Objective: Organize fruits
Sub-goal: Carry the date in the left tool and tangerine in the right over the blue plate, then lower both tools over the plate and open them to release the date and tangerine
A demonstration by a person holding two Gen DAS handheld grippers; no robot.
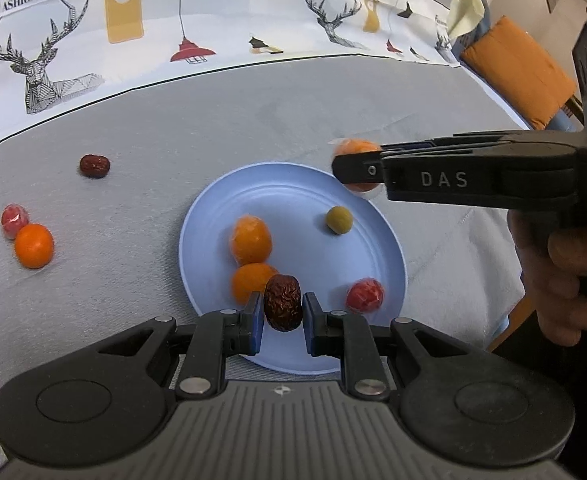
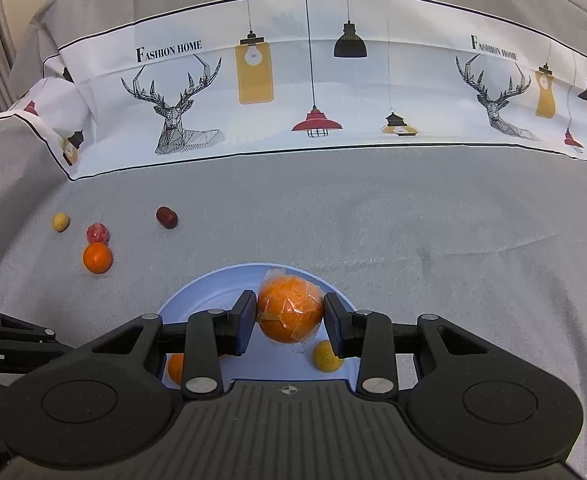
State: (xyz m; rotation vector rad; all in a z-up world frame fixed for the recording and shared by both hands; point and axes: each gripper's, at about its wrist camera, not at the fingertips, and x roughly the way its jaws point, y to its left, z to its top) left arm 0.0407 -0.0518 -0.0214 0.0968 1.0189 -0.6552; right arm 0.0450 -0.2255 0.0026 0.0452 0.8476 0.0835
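Note:
My left gripper (image 1: 283, 310) is shut on a wrinkled dark red date (image 1: 282, 302), held over the near part of the blue plate (image 1: 385, 248). On the plate lie two oranges (image 1: 251, 239), a green fruit (image 1: 339, 220) and a wrapped red fruit (image 1: 365, 295). My right gripper (image 2: 289, 318) is shut on a plastic-wrapped orange (image 2: 290, 309) above the blue plate (image 2: 197, 292); in the left wrist view it reaches in from the right over the plate's far rim. Loose on the cloth at the left are another date (image 1: 94, 165), a red fruit (image 1: 14, 220) and an orange (image 1: 34, 245).
A grey tablecloth (image 1: 173, 140) with a printed deer-and-lamp border (image 1: 133, 20) covers the table. A yellowish fruit (image 2: 60, 222) lies far left on the cloth. An orange cushion (image 1: 517, 68) sits beyond the table's right edge. A hand (image 1: 561, 264) grips the right tool.

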